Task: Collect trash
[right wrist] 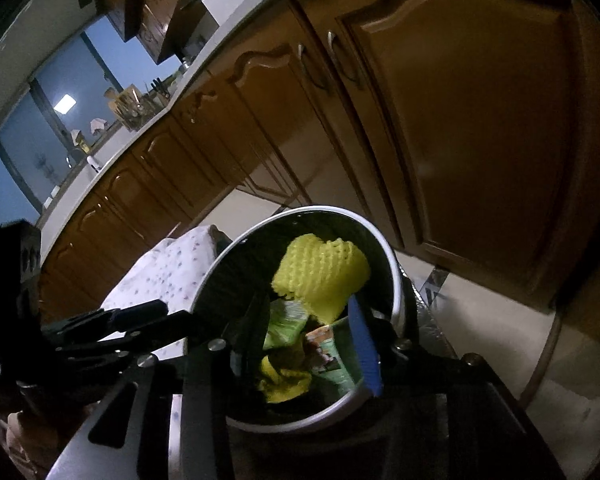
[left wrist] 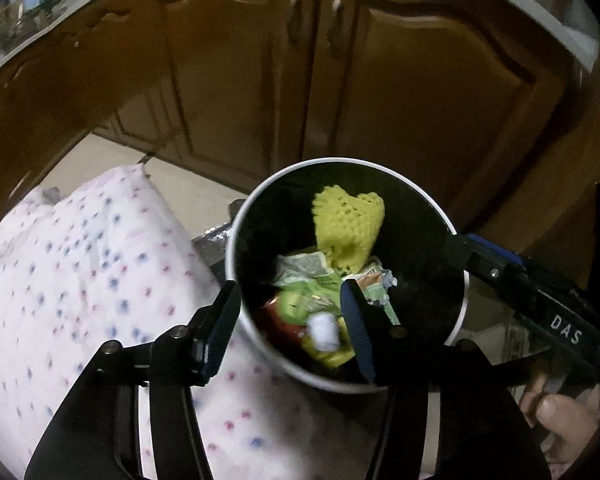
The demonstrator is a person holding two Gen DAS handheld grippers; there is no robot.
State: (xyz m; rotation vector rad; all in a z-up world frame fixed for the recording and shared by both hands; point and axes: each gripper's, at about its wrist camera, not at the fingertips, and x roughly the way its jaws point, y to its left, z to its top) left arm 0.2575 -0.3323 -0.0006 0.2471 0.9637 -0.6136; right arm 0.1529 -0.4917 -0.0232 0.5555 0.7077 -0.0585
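Left gripper [left wrist: 292, 316] low in frame, jaws parted. Right gripper [right wrist: 312, 336] lower centre, jaws apart, perhaps slightly narrower; blur hinders judging.

Dim, warm indoor light; glare on cabinet doors [right wrist: 480, 128]; strong fisheye bending, dark corners.

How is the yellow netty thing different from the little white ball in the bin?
The yellow foam net is big and full of holes; the white ball is small and looks smooth. The net leans high against the bin wall; the ball lies low among the green wrappers. Both are trash inside the same bin.
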